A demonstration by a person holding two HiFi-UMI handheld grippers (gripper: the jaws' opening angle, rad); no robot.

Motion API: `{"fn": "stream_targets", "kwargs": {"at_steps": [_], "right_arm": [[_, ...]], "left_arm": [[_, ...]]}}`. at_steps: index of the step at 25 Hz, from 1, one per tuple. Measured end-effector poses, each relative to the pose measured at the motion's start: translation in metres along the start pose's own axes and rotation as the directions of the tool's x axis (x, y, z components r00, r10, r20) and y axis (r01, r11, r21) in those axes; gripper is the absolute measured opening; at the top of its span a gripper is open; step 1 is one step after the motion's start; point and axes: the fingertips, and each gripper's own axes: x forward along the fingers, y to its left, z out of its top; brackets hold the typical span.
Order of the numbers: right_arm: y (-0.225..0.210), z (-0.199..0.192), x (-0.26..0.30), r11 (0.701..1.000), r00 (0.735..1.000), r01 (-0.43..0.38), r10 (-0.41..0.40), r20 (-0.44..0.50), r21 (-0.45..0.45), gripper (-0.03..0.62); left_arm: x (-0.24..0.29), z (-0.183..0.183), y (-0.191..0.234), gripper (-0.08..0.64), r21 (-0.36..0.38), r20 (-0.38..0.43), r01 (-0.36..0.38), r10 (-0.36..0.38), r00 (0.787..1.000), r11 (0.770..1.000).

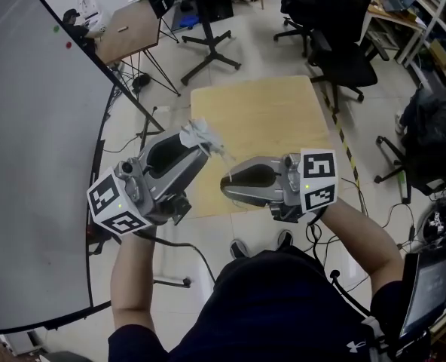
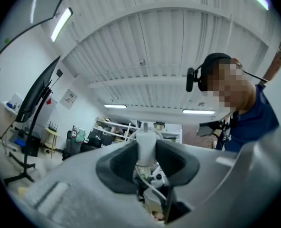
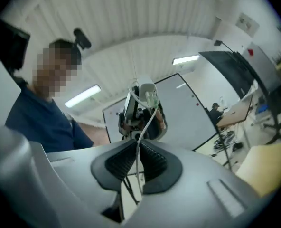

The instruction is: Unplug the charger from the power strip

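The left gripper [image 1: 198, 140] stands part-open, its jaws clamped on the white charger [image 2: 145, 144], which is held in the air and seen over the near left corner of the wooden table [image 1: 261, 108]. The right gripper [image 1: 226, 181] is almost closed, its pads pinching the thin white cable [image 3: 138, 161] that runs from the charger.

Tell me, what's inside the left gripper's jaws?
A white charger sits clamped in the left gripper, a thin cable trailing from it. The pads cover its sides, which cannot be seen.
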Motion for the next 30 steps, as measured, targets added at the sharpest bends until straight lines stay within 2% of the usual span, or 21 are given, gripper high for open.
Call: {"fn": "stream_targets", "kwargs": {"at_steps": [1, 3, 7, 9, 11, 14, 16, 19, 21, 22, 24, 25, 26, 27, 28, 30], "right_arm": [[0.005, 0.001, -0.001, 0.998, 0.998, -0.046, 0.045, 0.036, 0.05, 0.043], [0.014, -0.004, -0.005, 0.99, 0.994, -0.102, 0.097, 0.054, 0.093, 0.064], [0.03, -0.03, -0.008, 0.985, 0.988, -0.143, 0.147, -0.036, 0.101, 0.055], [0.032, -0.045, -0.007, 0.985, 0.985, -0.137, 0.147, -0.093, 0.105, 0.046], [0.028, -0.05, -0.011, 0.989, 0.987, -0.101, 0.113, -0.114, 0.107, 0.028], [0.015, -0.044, -0.02, 0.995, 0.994, -0.029, 0.039, -0.104, 0.096, 0.02], [0.01, -0.045, -0.023, 0.995, 0.994, -0.004, 0.016, -0.111, 0.101, 0.021], [0.015, -0.056, -0.025, 0.985, 0.99, -0.052, 0.073, -0.12, 0.167, 0.021], [0.019, -0.057, -0.026, 0.982, 0.988, -0.081, 0.102, -0.116, 0.171, 0.021], [0.02, -0.051, -0.028, 0.988, 0.988, -0.074, 0.09, -0.123, 0.133, 0.017], [0.02, -0.029, -0.037, 1.0, 0.987, -0.021, 0.019, -0.158, -0.011, 0.015], [0.018, -0.014, -0.042, 0.995, 0.984, 0.016, -0.032, -0.174, -0.095, 0.015], [0.014, 0.0, -0.047, 0.983, 0.979, 0.054, -0.086, -0.185, -0.173, 0.015], [0.009, 0.014, -0.052, 0.967, 0.971, 0.093, -0.141, -0.192, -0.239, 0.015], [0.003, 0.028, -0.057, 0.947, 0.962, 0.129, -0.192, -0.195, -0.293, 0.014], [-0.006, 0.052, -0.065, 0.916, 0.945, 0.178, -0.261, -0.198, -0.359, 0.014]], "left_arm": [[0.002, 0.003, -0.002, 0.123, 0.014, -0.002, -0.001, 0.001, 1.0, 1.0], [0.007, 0.008, -0.004, 0.123, 0.049, -0.008, -0.02, 0.021, 1.0, 0.999], [0.007, 0.019, 0.016, 0.123, 0.163, -0.043, -0.115, 0.123, 0.991, 0.98], [-0.001, 0.026, 0.037, 0.123, 0.248, -0.068, -0.18, 0.202, 0.977, 0.952], [-0.009, 0.026, 0.056, 0.124, 0.347, -0.12, -0.223, 0.279, 0.953, 0.911], [-0.015, 0.013, 0.07, 0.124, 0.457, -0.203, -0.227, 0.349, 0.915, 0.86], [-0.016, 0.008, 0.071, 0.123, 0.489, -0.221, -0.222, 0.366, 0.904, 0.843], [-0.016, 0.007, 0.073, 0.123, 0.507, -0.223, -0.228, 0.382, 0.897, 0.831], [-0.021, -0.003, 0.078, 0.123, 0.555, -0.277, -0.199, 0.406, 0.871, 0.807], [-0.023, -0.013, 0.08, 0.123, 0.589, -0.326, -0.162, 0.415, 0.849, 0.792], [-0.024, -0.036, 0.082, 0.123, 0.646, -0.422, -0.069, 0.43, 0.798, 0.761], [-0.025, -0.048, 0.083, 0.123, 0.659, -0.462, -0.024, 0.431, 0.775, 0.752], [-0.028, -0.061, 0.081, 0.123, 0.657, -0.502, 0.014, 0.423, 0.754, 0.754], [-0.031, -0.073, 0.079, 0.123, 0.638, -0.542, 0.046, 0.407, 0.735, 0.768], [-0.034, -0.083, 0.075, 0.123, 0.607, -0.578, 0.069, 0.38, 0.722, 0.792], [-0.038, -0.099, 0.064, 0.123, 0.521, -0.629, 0.099, 0.303, 0.715, 0.848]]}}
